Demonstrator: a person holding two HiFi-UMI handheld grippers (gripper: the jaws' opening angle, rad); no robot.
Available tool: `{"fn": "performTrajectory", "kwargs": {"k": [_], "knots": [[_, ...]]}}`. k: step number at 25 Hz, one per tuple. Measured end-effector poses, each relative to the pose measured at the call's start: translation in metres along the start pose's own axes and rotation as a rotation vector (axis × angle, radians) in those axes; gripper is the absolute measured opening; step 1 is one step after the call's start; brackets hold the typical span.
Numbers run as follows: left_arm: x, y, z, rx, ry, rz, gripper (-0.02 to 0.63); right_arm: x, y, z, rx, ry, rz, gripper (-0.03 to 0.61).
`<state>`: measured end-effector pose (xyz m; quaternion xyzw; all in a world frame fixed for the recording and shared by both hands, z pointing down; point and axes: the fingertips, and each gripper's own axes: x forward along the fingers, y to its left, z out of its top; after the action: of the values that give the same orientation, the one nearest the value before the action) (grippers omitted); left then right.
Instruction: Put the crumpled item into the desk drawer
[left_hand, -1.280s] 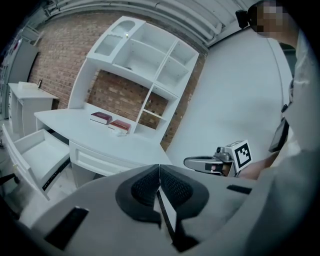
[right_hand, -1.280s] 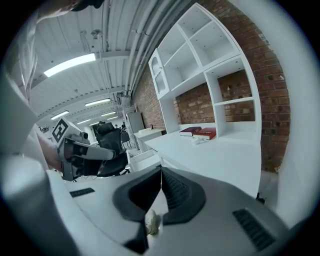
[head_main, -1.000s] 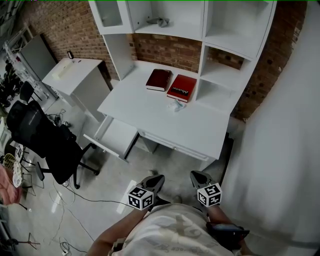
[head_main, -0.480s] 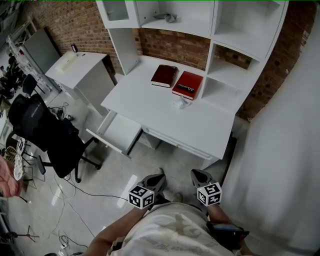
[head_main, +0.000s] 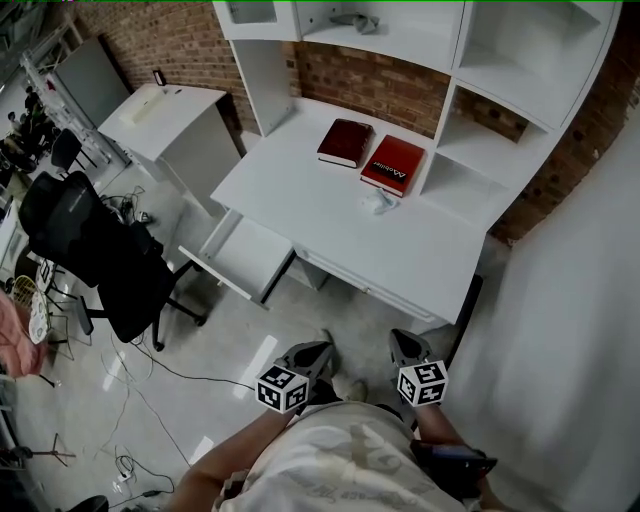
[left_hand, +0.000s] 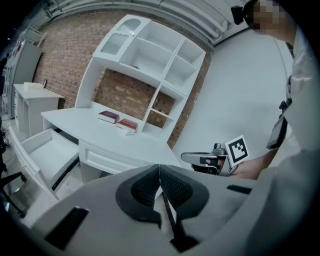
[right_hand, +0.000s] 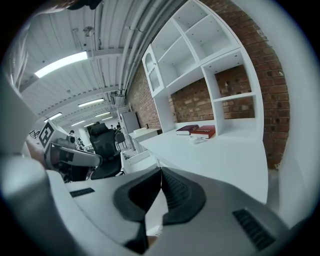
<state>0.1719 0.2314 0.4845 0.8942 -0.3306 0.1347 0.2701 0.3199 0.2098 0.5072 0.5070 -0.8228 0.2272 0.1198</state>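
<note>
You hold two grippers, one in each hand, low in front of you and well short of the white desk (head_main: 330, 225). Your left gripper (head_main: 316, 352) has its jaws pressed together with nothing between them. Your right gripper (head_main: 401, 345) is the same: jaws together, nothing held.

On the desk top there are two books and one crumpled item. The dark red book (head_main: 345, 143) and the bright red book (head_main: 393, 165) lie side by side at the back of the desk. The small white crumpled item (head_main: 378, 203) lies on the desk top, just in front of the bright red book and touching no gripper.

One desk drawer (head_main: 245, 258) is pulled out at the desk's left end. To the left of the desk stand one black office chair (head_main: 95, 255) and one small white cabinet (head_main: 170, 120).

On a shelf above the desk sits one more grey lump (head_main: 355, 19). The top edge of the head view cuts it off, so you cannot tell what it is. The word on the bright red book is too small to read. Your shirt hides most of both your arms.
</note>
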Motion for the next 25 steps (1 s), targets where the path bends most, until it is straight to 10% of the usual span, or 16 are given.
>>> {"fn": "performTrajectory", "kwargs": {"k": [25], "knots": [[0.043,0.087,0.058,-0.007,0.007,-0.025,0.021,0.089,-0.018,0.046,0.042,0.015,-0.013,0.025]]}}
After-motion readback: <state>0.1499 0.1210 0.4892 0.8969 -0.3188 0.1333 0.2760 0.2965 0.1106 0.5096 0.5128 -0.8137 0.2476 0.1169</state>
